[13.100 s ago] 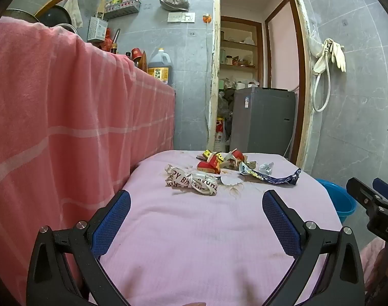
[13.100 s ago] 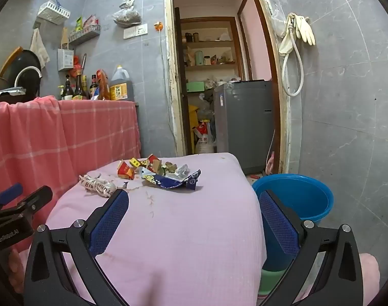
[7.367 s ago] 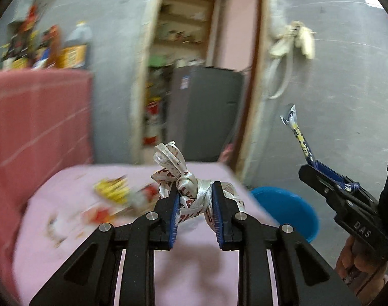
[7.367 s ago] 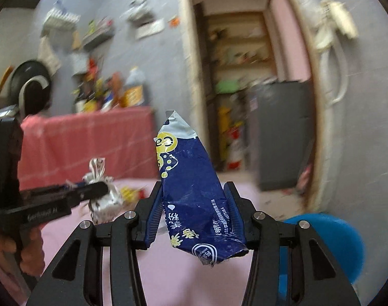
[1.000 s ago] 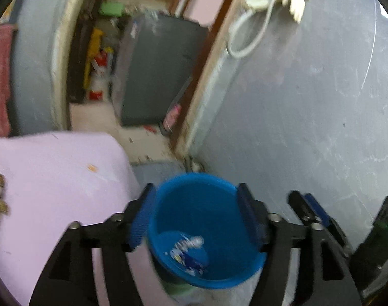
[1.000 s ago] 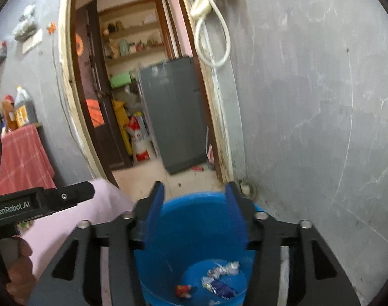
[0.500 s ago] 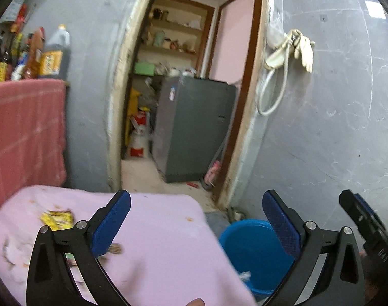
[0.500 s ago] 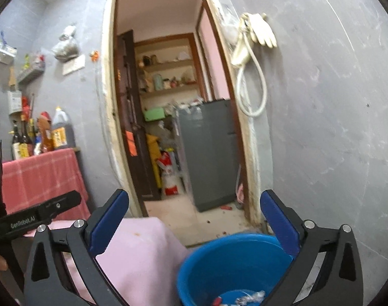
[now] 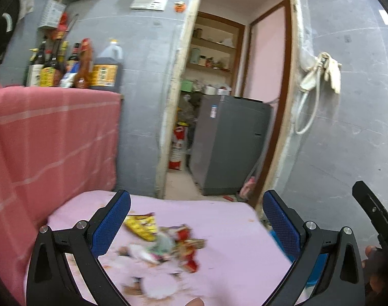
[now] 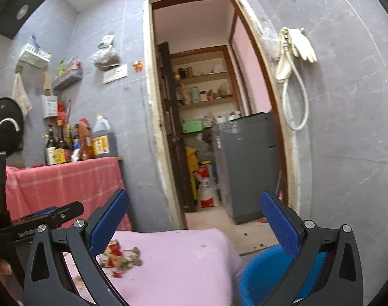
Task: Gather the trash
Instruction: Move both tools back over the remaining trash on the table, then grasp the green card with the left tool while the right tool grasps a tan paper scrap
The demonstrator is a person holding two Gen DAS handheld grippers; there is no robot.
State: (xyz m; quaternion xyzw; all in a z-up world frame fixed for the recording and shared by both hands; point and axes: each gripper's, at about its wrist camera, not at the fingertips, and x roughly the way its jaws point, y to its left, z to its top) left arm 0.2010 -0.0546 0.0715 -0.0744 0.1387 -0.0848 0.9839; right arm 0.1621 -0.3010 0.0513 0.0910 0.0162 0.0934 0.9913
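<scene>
The left gripper (image 9: pixel 196 219) is hanging over the pink-covered table (image 9: pixel 219 219) with its blue-padded jaws spread wide and nothing between them; the right gripper (image 10: pixel 194 219) is likewise standing wide apart and carrying nothing, pointing toward the doorway (image 10: pixel 206 102). The trash pile (image 9: pixel 166 244) is lying on the pink cloth, between and just beyond the left gripper's fingers in its own view; a yellow wrapper (image 9: pixel 141 225) is sitting at the far left edge of the heap, with red scraps (image 9: pixel 185 239) and pale crumpled bits mixed in, all somewhat blurred. From the right wrist view the same pile is showing low on the left, near the left finger (image 10: pixel 110 219). The blue bucket (image 10: pixel 265 272) is standing on the floor just beside the table's right edge, partly hidden behind the right finger of that gripper; its contents are not visible. A grey appliance (image 9: pixel 229 142) is standing inside the doorway; bottles (image 9: pixel 71 68) are lining the counter draped in a red checked cloth (image 9: pixel 53 140); gloves and a hose (image 10: pixel 293 63) are hanging on the grey wall.
</scene>
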